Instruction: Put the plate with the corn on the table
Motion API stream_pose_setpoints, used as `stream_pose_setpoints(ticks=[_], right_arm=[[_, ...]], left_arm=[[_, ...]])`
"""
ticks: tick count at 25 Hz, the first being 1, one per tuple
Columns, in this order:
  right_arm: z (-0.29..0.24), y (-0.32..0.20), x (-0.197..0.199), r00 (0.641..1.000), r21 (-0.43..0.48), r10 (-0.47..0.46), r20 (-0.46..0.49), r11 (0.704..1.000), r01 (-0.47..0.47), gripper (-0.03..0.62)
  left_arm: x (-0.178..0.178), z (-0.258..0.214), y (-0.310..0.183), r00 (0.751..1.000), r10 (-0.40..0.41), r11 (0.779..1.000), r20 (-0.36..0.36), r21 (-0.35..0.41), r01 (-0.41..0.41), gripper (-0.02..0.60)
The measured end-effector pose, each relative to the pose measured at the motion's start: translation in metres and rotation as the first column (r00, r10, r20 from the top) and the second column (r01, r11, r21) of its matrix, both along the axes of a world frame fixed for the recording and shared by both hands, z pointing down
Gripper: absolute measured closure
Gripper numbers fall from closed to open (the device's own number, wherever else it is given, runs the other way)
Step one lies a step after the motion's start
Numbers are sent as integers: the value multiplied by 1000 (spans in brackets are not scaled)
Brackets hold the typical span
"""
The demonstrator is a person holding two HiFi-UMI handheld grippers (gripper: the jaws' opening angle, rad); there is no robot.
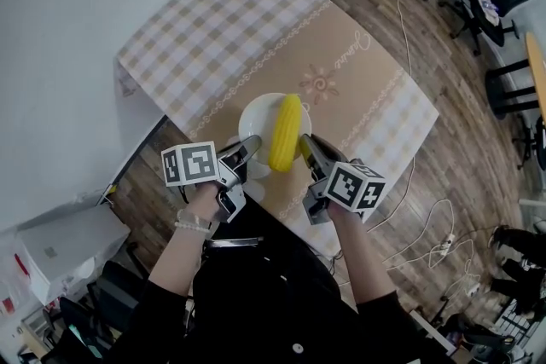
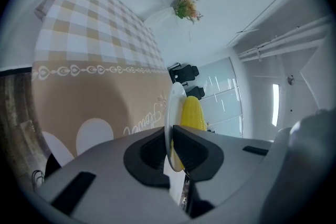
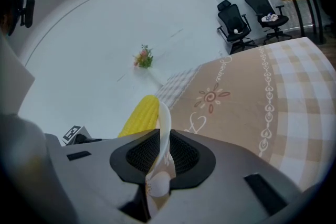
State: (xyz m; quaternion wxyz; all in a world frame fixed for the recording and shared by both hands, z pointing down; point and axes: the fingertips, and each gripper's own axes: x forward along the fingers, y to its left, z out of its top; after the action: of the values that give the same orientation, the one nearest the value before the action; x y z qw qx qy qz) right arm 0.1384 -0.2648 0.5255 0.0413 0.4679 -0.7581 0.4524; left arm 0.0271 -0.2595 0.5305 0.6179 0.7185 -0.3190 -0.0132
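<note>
- The white plate (image 1: 252, 117) is pinched at two opposite rims. The left gripper (image 1: 248, 151) has its pads clamped on the left edge and the right gripper (image 1: 304, 146) is clamped on the right edge.
- Gripping both sides looks meant to keep the plate level, so the corn cob (image 1: 285, 132) lying along its middle cannot roll off.
- The plate sits over the near part of the cloth-covered table (image 1: 213, 30), above the tan band and close to the person's edge. This reads as the setting-down stage.
- Both grippers slope down toward the cloth, which suits lowering the plate rather than carrying it.
- No view shows the plate's underside, so I cannot tell if it rests on the cloth. It perhaps hangs just above.
- In the head view, the grippers and their marker cubes hide the plate's near rim.
- Each gripper view shows the plate edge-on as a thin white line, with the cob partly behind it.
- The flower vase (image 2: 185, 8) at the table's far edge is cut off at the top of the head view.
</note>
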Motion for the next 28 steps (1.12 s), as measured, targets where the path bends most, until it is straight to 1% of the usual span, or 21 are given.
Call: stream_pose_setpoints(ticks=[6, 11, 19, 28], right_arm=[[23, 16, -23, 999, -26, 6, -31, 1000, -7, 507], [37, 5, -21, 999, -51, 13, -48, 999, -15, 505], [61, -7, -17, 997, -93, 21, -77, 995, -28, 502], [80, -11, -8, 989, -124, 32, -145, 991, -50, 496]], left_arm=[[-23, 22, 13, 999, 29, 1000, 29, -12, -29, 551], [-21, 36, 0, 998, 46, 998, 45, -38, -44, 551], [-16, 58, -14, 992, 85, 994, 91, -71, -78, 551], [-9, 74, -23, 983, 133, 988, 131, -95, -121, 549]])
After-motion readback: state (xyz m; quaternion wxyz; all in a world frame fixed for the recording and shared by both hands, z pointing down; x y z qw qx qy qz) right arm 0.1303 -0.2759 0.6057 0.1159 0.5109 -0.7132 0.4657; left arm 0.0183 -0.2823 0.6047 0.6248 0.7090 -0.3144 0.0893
